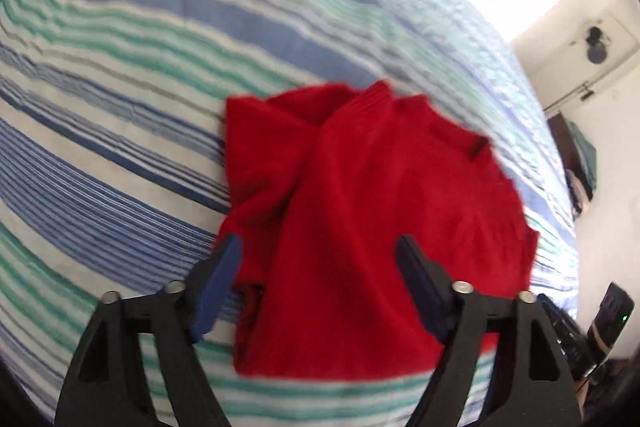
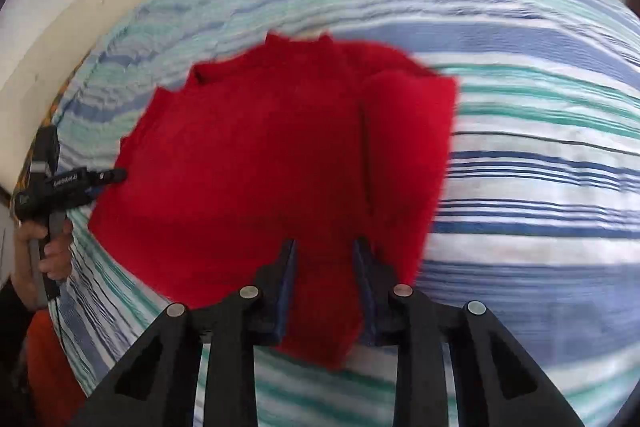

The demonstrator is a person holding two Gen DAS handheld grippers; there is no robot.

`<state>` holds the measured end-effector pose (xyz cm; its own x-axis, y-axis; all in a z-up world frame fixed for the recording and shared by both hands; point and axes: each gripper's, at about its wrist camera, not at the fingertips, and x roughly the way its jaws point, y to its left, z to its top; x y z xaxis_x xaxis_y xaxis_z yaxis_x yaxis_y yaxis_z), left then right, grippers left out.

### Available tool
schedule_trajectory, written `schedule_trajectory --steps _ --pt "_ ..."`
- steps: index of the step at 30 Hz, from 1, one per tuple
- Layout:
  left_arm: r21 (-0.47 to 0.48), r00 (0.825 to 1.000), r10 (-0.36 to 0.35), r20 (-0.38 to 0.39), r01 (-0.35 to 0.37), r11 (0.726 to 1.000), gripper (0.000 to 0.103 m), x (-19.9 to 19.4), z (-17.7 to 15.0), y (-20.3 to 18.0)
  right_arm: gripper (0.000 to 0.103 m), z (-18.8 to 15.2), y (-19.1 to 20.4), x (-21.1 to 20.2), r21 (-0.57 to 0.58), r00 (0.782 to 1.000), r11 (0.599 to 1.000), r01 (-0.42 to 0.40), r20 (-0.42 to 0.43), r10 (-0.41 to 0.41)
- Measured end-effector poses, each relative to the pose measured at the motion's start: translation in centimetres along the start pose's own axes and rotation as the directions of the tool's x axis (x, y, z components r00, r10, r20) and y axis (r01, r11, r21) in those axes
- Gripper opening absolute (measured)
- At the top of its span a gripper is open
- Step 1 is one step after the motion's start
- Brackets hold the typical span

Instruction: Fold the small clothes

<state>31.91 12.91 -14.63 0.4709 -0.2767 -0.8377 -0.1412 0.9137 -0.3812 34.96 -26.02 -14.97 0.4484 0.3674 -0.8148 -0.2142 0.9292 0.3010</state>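
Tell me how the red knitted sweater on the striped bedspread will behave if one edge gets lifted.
The red knitted sweater will likely droop limply; it already lies in soft folds. Its fuzzy knit probably grips the pads and drags on the striped bedspread.

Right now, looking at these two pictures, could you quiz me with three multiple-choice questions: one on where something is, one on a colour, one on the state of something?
1. Where does the garment lie?
A. on a striped bedspread
B. in a basket
C. on a chair

2. What colour is the garment?
A. yellow
B. red
C. black

3. How do the left gripper's jaws stand?
A. wide apart, pressing nothing
B. clamped on a sock
C. out of view

Answers:
1 A: the red garment rests on the blue, green and white striped bedspread.
2 B: it is plain red in both views.
3 A: the left gripper hovers over the cloth with its fingers spread.
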Motion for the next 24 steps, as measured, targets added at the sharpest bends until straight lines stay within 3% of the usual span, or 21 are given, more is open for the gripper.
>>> schedule_trajectory --steps 3,6,9,13,15,18,22,24 --pt "0.086 0.999 0.031 0.028 -0.033 0.996 0.094 -1.5 -2.0 -1.0 0.041 0.0 3.1 -2.0 -0.117 0.996 0.991 -0.067 0.043 0.072" --pt "0.11 0.99 0.132 -0.045 -0.126 0.986 0.092 0.1 -4.5 -0.2 0.042 -0.9 3.9 -0.7 -0.128 0.995 0.988 -0.089 0.022 0.093" --pt "0.09 0.973 0.215 -0.084 -0.208 0.974 0.083 -0.7 -7.6 2.0 0.042 -3.1 1.7 3.4 -0.04 0.994 0.999 0.01 -0.104 -0.014" --pt "0.082 0.967 0.254 0.003 -0.253 0.964 0.09 -4.0 -10.6 3.7 0.043 -4.9 0.9 -0.7 0.0 0.998 0.998 0.066 -0.018 -0.066" --pt "0.09 0.949 0.311 0.053 -0.315 0.945 0.091 -4.7 -11.5 4.2 0.062 -6.0 1.0 -3.7 -0.018 0.994 0.995 0.1 0.052 -0.099" --pt "0.123 0.912 0.397 0.103 -0.407 0.905 0.093 -4.1 -12.4 4.1 0.075 -8.4 0.0 -6.7 0.02 0.961 0.971 0.238 0.138 -0.238" --pt "0.145 0.884 0.453 0.114 -0.465 0.873 0.103 -1.4 -12.7 4.4 0.075 -11.0 -2.4 -6.6 0.147 0.923 0.922 0.357 0.094 -0.373" --pt "0.129 0.883 0.448 0.138 -0.465 0.876 0.103 -1.2 -13.1 4.7 0.08 -13.0 -4.6 -6.0 0.198 0.926 0.913 0.356 0.061 -0.374"
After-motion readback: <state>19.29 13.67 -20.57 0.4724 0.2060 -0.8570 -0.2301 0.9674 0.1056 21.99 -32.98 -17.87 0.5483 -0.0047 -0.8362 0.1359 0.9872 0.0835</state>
